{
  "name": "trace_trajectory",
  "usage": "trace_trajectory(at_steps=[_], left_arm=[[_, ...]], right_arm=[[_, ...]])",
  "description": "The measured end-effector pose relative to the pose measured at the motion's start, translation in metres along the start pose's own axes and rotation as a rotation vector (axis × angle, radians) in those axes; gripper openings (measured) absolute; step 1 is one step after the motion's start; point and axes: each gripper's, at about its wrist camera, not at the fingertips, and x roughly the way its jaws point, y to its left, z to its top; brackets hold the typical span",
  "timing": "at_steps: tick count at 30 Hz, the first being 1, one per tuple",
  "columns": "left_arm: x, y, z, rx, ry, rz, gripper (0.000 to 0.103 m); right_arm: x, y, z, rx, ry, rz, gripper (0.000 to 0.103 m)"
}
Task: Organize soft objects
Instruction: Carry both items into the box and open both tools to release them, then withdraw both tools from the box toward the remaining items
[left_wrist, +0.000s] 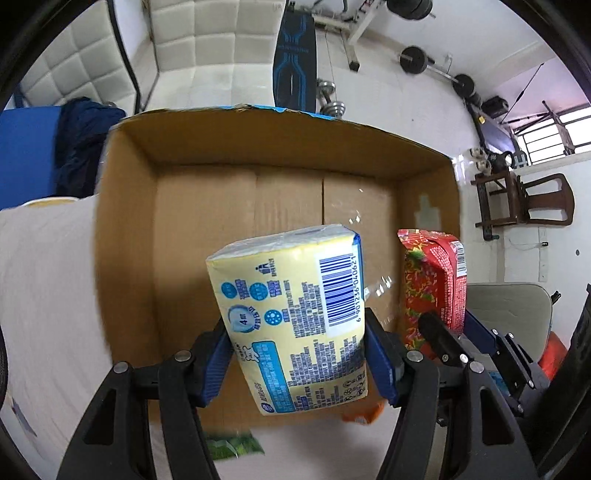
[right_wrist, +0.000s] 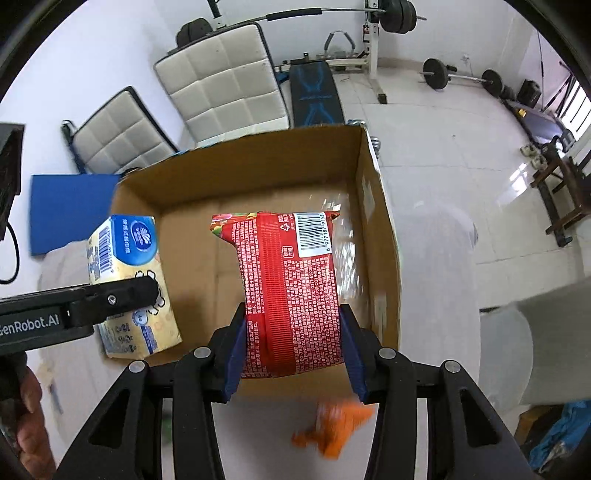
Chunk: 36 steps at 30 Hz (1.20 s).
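- Left gripper (left_wrist: 299, 354): blue pads clamp the yellow tissue pack (left_wrist: 291, 317), lower centre of the left wrist view, above the open cardboard box (left_wrist: 125, 229).
- Right gripper (right_wrist: 291, 350): jaws pinch the red tissue pack (right_wrist: 288, 291), centre frame, over the box's right half.
- Orange packet (right_wrist: 332, 432): blurred, lower centre, outside the box.

Room background, right wrist view: two white quilted cushion panels (right_wrist: 225, 77) lean on the far wall, the smaller one (right_wrist: 118, 136) to the left. Blue mat (right_wrist: 62, 210) lies left of them. Weight bench (right_wrist: 314, 92) stands far centre under a loaded barbell rack (right_wrist: 373, 33). A second barbell (right_wrist: 461, 75) lies on the white tiled floor (right_wrist: 443, 147), far right. Dark wooden chair (right_wrist: 561, 184) at right, near the window.
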Motion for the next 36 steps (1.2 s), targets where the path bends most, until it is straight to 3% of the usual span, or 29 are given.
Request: trace_trajectory(at_steps=[4,11,19,20,26,30,33,36], left_arm=[[0.026,-0.001,0.029,0.026,0.044,0.014,0.062],[0.057,-0.007,0.05,0.062,0.097,-0.012,0.064],[0.065,-0.008,0.055,0.033,0.118,-0.01,0.064],[0.066,-0.012,0.056,0.038,0.108,0.006,0.064],[0.054,-0.007,0.041,0.046,0.063,0.046,0.074],[0.043,-0.001,0.019,0.068,0.027,0.096,0.09],[0.032,0.004,-0.003,0.08,-0.011,0.147,0.098],[0.019,0.009,-0.024,0.074,-0.059,0.167,0.098]], right_arm=[[0.039,0.0,0.028,-0.004,0.01,-0.035,0.048],[0.086,0.005,0.055,-0.036,0.021,-0.109,0.048],[0.122,-0.007,0.071,-0.004,0.104,-0.091,0.052],[0.123,-0.008,0.071,-0.002,0.104,-0.091,0.057],[0.116,-0.009,0.064,0.004,0.106,-0.085,0.065],[0.102,-0.005,0.056,-0.005,0.096,-0.09,0.093],[0.092,0.001,0.044,-0.031,0.089,-0.096,0.096],[0.079,0.005,0.031,-0.047,0.081,-0.105,0.103]])
